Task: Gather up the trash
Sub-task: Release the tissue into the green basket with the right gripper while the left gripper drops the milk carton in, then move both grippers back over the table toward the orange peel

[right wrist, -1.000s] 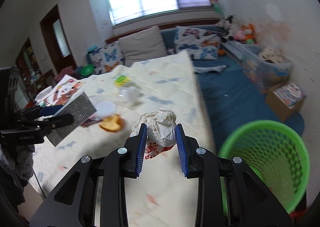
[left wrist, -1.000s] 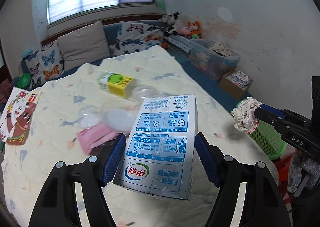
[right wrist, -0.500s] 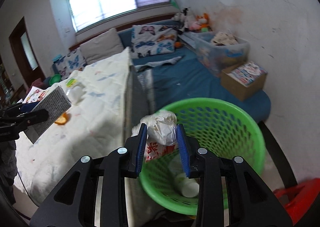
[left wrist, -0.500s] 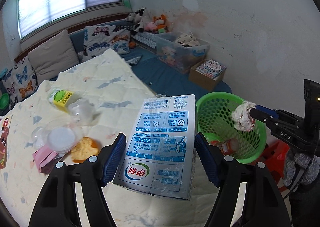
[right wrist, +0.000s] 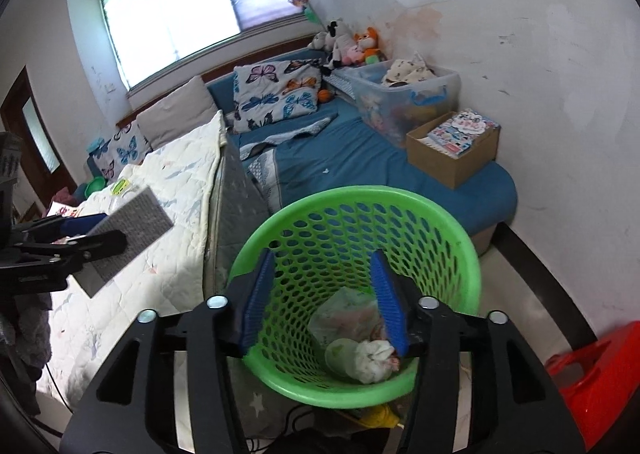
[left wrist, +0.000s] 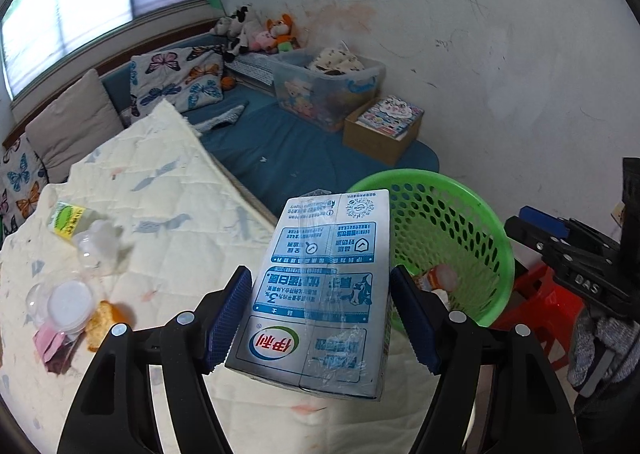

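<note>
Over the green basket (right wrist: 360, 294), the right gripper (right wrist: 324, 298) has just been opened, nothing between its jaws; crumpled paper (right wrist: 374, 360) lies inside. A milk carton (left wrist: 324, 290), clamped in the left gripper (left wrist: 320, 314) beside the rim, could be dropped short if released early.

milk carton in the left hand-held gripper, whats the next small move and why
Probably carry the milk carton a little further right, over the green basket, then let go. The left hand-held gripper clamps it beside the rim, not above the opening. The right hand-held gripper, jaws just opened, is empty; its paper wad lies inside.
</note>
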Action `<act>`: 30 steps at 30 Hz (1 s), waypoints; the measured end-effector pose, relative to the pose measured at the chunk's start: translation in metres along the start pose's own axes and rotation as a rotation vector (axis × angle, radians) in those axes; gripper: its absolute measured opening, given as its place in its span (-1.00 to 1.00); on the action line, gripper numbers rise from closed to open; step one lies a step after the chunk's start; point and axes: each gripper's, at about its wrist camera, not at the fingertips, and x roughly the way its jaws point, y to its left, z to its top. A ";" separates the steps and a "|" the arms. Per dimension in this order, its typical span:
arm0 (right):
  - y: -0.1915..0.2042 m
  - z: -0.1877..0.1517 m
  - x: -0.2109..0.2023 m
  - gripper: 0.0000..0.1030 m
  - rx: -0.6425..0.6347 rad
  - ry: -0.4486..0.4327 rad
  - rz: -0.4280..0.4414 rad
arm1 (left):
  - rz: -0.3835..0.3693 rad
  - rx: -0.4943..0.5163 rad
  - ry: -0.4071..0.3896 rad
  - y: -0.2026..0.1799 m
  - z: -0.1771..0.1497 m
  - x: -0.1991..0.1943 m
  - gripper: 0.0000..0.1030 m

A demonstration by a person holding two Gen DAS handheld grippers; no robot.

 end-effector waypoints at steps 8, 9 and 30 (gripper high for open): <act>-0.018 -0.010 -0.019 0.29 0.052 -0.015 -0.008 | -0.038 0.040 0.046 -0.038 0.009 0.031 0.35; -0.021 -0.011 -0.021 0.29 0.056 -0.016 -0.011 | -0.039 0.051 0.055 -0.045 0.010 0.036 0.35; -0.031 -0.023 -0.035 0.37 0.082 -0.016 -0.010 | -0.061 0.047 0.058 -0.066 0.005 0.047 0.54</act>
